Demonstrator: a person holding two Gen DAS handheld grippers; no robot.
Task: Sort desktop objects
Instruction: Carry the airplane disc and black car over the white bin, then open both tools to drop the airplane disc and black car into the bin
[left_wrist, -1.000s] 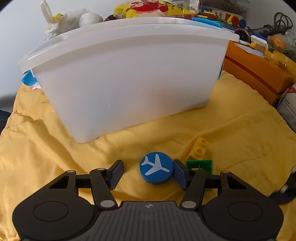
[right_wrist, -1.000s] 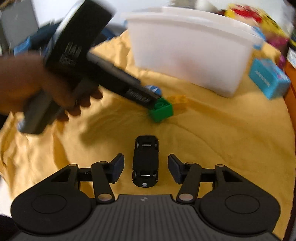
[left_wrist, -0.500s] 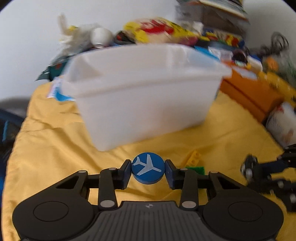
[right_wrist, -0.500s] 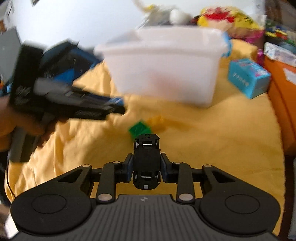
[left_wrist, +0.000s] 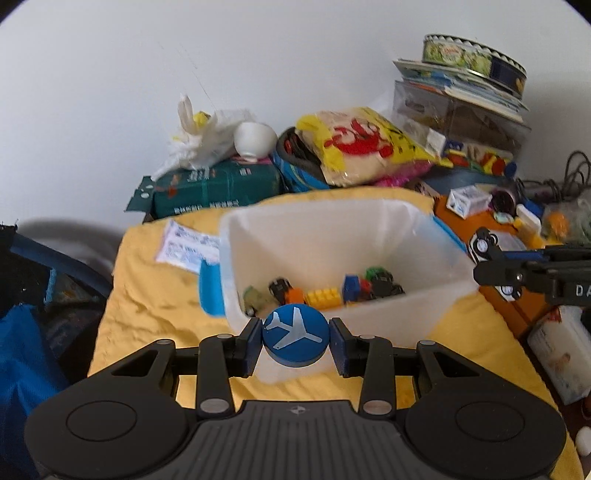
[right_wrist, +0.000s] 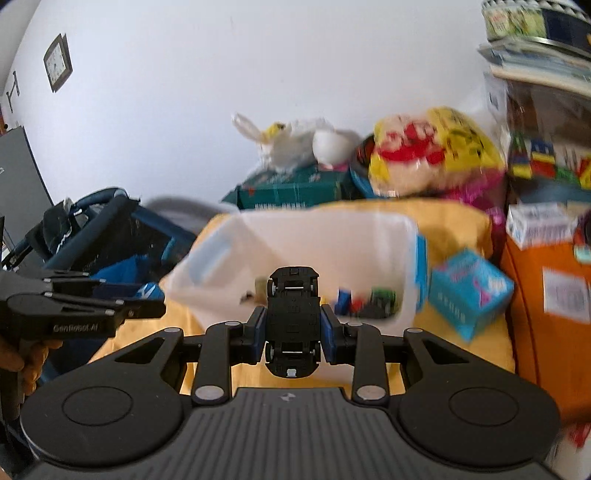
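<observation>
Jaws of the left gripper (left_wrist: 295, 341) are clenched on a blue disc (left_wrist: 295, 339) bearing a white aeroplane mark; both pads press its rim, and the disc hangs clear of the yellow cloth (left_wrist: 147, 295), at the near rim of the white bin (left_wrist: 424, 258). Jaws of the right gripper (right_wrist: 293, 330) are clenched on a black toy car (right_wrist: 293, 321), held underside up with its nose toward 12 o'clock; the pads bear on both flanks. In the right wrist view the car hangs before the open bin, which lies at 12 o'clock.

Bin contents, in the left wrist view at 12 o'clock of the disc: a yellow brick (left_wrist: 324, 297), a blue brick (left_wrist: 351, 286), an orange piece (left_wrist: 295, 295) and several small toy vehicles, blurred.

At 3 o'clock in the left wrist view, the right gripper appears side-on with the car in it. At 9 o'clock in the right wrist view, the left gripper appears side-on, a hand (right_wrist: 22, 360) on its handle.

At 2 o'clock of the bin in the right wrist view stands a cyan box (right_wrist: 469, 291), just beside the bin wall. Beyond the bin: a green carton (left_wrist: 218, 190), a white bag (left_wrist: 207, 138), a yellow-and-red packet (left_wrist: 362, 144).
</observation>
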